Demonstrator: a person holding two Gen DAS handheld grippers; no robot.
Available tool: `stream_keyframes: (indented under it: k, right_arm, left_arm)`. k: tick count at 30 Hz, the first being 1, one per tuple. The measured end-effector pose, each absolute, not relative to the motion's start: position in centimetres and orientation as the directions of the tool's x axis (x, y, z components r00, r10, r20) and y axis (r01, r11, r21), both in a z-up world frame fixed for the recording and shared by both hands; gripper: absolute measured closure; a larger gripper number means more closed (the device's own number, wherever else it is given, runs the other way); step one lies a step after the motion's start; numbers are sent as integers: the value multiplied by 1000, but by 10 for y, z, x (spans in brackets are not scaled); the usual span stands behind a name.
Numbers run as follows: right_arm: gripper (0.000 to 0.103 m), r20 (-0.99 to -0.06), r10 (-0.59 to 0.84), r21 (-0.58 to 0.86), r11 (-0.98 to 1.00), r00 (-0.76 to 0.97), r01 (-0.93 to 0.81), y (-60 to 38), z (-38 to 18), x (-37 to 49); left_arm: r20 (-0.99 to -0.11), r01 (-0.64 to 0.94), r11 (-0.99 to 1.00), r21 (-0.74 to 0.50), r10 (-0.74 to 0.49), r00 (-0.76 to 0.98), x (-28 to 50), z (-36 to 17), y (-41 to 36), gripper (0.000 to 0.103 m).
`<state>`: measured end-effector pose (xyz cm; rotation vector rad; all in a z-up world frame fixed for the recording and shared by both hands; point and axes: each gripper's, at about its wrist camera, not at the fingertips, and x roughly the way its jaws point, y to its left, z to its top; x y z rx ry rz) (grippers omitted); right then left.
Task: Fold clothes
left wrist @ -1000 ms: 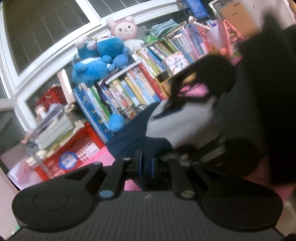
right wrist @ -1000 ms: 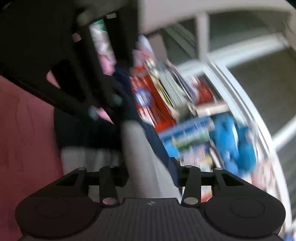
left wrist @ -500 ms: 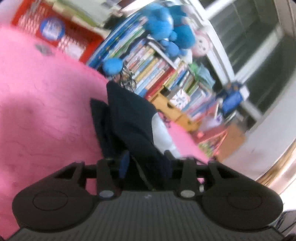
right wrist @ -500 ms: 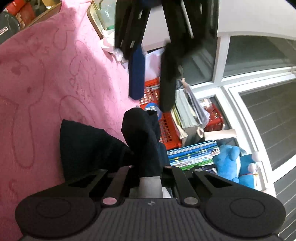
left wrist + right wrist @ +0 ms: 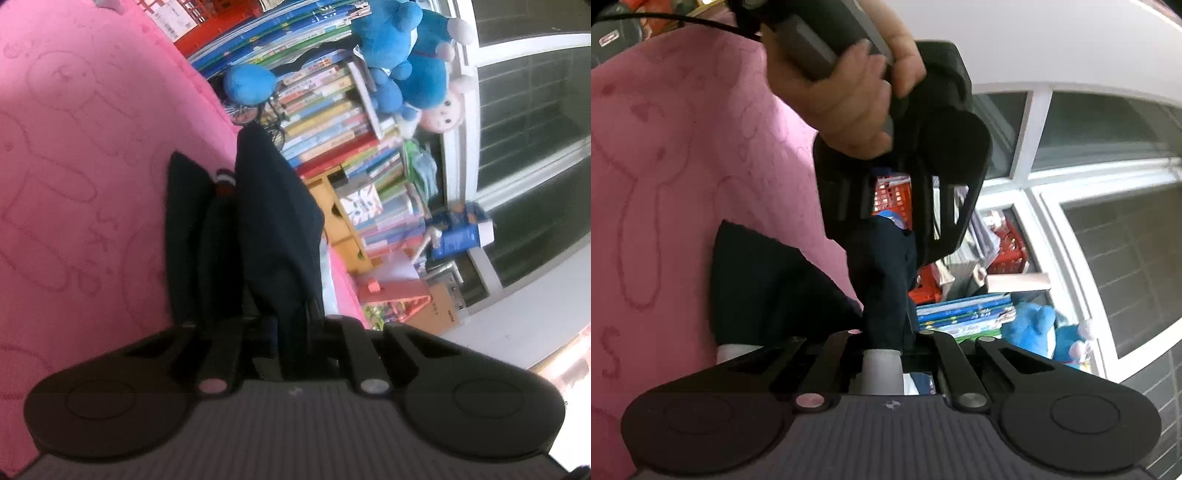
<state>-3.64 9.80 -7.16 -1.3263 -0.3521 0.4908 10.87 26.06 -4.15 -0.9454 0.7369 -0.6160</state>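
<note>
Left wrist view, from left to right: a pink blanket [image 5: 85, 155] with drawn outlines, then the dark navy garment [image 5: 273, 206] hanging in folds, its near edge pinched in the left tool [image 5: 291, 332], whose jaws are nearly closed on the cloth. Further right stand book stacks [image 5: 332, 122] and blue plush toys [image 5: 399, 55] by a window [image 5: 535, 147]. Right wrist view: the same blanket, the garment's dark and grey cloth clamped in the right tool [image 5: 886, 350], and above it a hand [image 5: 846, 88] gripping the other tool's handle.
</note>
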Motion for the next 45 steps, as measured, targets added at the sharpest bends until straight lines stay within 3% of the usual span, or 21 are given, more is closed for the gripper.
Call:
stream_keyframes:
  k: [5, 9, 14, 16, 20, 24, 27, 28, 29, 30, 31, 45]
  right_arm:
    - [93, -4, 532, -983, 152, 846, -100, 98, -74, -38]
    - [74, 33, 505, -989, 141, 863, -45, 108, -76, -32]
    - [79, -6, 483, -980, 172, 876, -102, 119, -66, -21]
    - [86, -10, 478, -974, 192, 878, -116, 119, -63, -21]
    - [89, -15, 468, -968, 216, 883, -131, 117, -61, -20]
    - [92, -23, 475, -965, 218, 880, -143, 118, -63, -22]
    - [93, -29, 479, -967, 210, 877, -146, 118, -63, -23]
    - [93, -29, 481, -967, 209, 876, -147, 118, -63, -23]
    - [94, -31, 482, -967, 207, 875, -148, 118, -63, -23]
    - [94, -32, 484, -967, 206, 875, -150, 118, -63, -24]
    - [94, -35, 484, -967, 206, 874, -153, 117, -64, -24]
    - [95, -58, 517, -973, 161, 854, -164, 109, -76, -33]
  left_arm:
    - [-278, 148, 443, -884, -755, 594, 107, -42, 263, 88]
    - [-253, 156, 415, -896, -768, 589, 103, -42, 266, 90]
    - [-220, 156, 376, -913, -779, 587, 97, -43, 272, 91]
    - [-203, 137, 354, -925, -766, 609, 94, -46, 281, 83]
    - [-180, 107, 324, -940, -737, 651, 91, -50, 296, 72]
    - [-226, 113, 373, -921, -747, 626, 106, -47, 283, 33]
    - [-260, 119, 409, -905, -752, 606, 118, -45, 272, 30]
    - [-272, 121, 421, -899, -753, 599, 122, -44, 269, 31]
    - [-284, 123, 433, -893, -754, 593, 126, -43, 265, 43]
    - [-295, 126, 445, -887, -755, 586, 130, -43, 262, 78]
    - [-307, 128, 456, -881, -755, 579, 133, -42, 258, 89]
    - [-339, 108, 519, -848, -688, 642, 185, -36, 265, 99]
